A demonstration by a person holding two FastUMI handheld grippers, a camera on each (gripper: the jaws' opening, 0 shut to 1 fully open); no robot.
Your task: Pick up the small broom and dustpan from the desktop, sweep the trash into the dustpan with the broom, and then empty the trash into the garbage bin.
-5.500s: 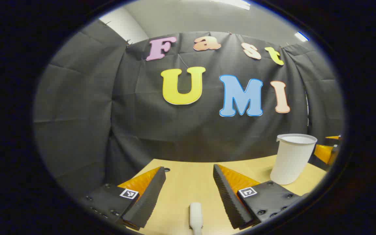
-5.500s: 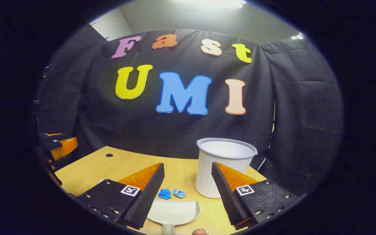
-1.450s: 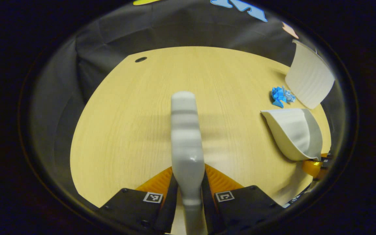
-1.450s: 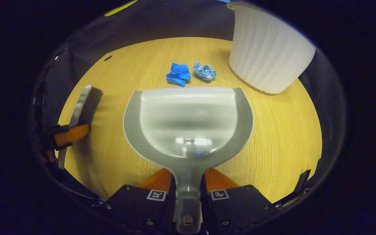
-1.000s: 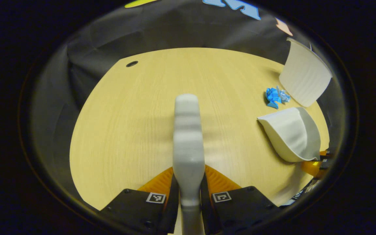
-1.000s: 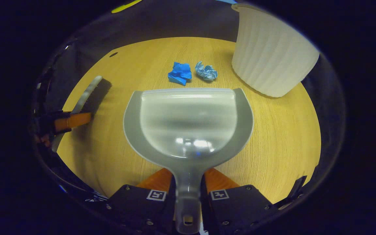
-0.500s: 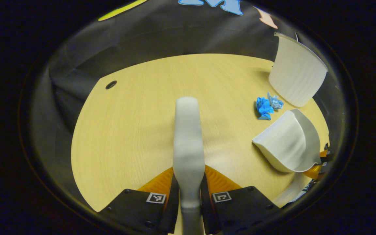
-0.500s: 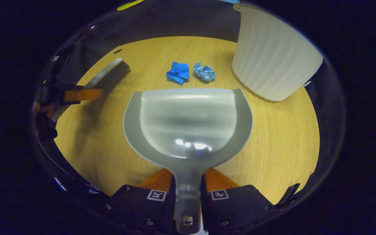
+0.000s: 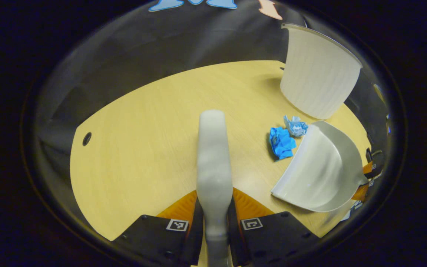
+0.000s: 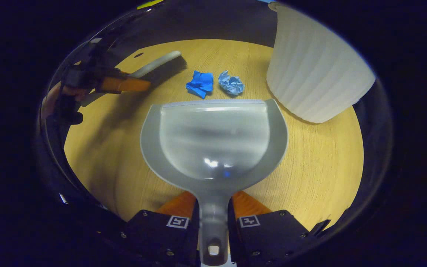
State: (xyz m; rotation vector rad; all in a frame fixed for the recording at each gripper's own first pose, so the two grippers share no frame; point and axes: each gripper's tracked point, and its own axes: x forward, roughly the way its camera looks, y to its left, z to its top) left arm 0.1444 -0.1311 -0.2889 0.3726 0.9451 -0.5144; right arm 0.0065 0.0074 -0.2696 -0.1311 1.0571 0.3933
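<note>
My left gripper [image 9: 215, 222] is shut on the grey broom [image 9: 213, 155], whose back runs forward from the fingers above the desktop [image 9: 143, 148]. In the right gripper view the broom [image 10: 158, 63] with its dark bristles hangs at the far left, a short way left of the trash. My right gripper [image 10: 213, 218] is shut on the handle of the grey dustpan [image 10: 213, 137]. The pan's front lip lies just short of two crumpled paper balls, one deep blue [image 10: 199, 83] and one pale blue [image 10: 231, 83]. From the left gripper view, the dustpan [image 9: 319, 170] opens toward the blue ball [image 9: 281, 142].
A white ribbed garbage bin [image 10: 315, 70] stands at the right rear of the desktop [image 10: 328, 148], close beside the trash; the bin [image 9: 315, 74] is upright. A small cable hole [image 9: 86, 138] sits near the desk's left edge. Black cloth hangs behind the desk.
The left gripper has swung the broom rightward and forward, toward the paper balls. The dustpan has stayed put in front of the trash in the right gripper.
</note>
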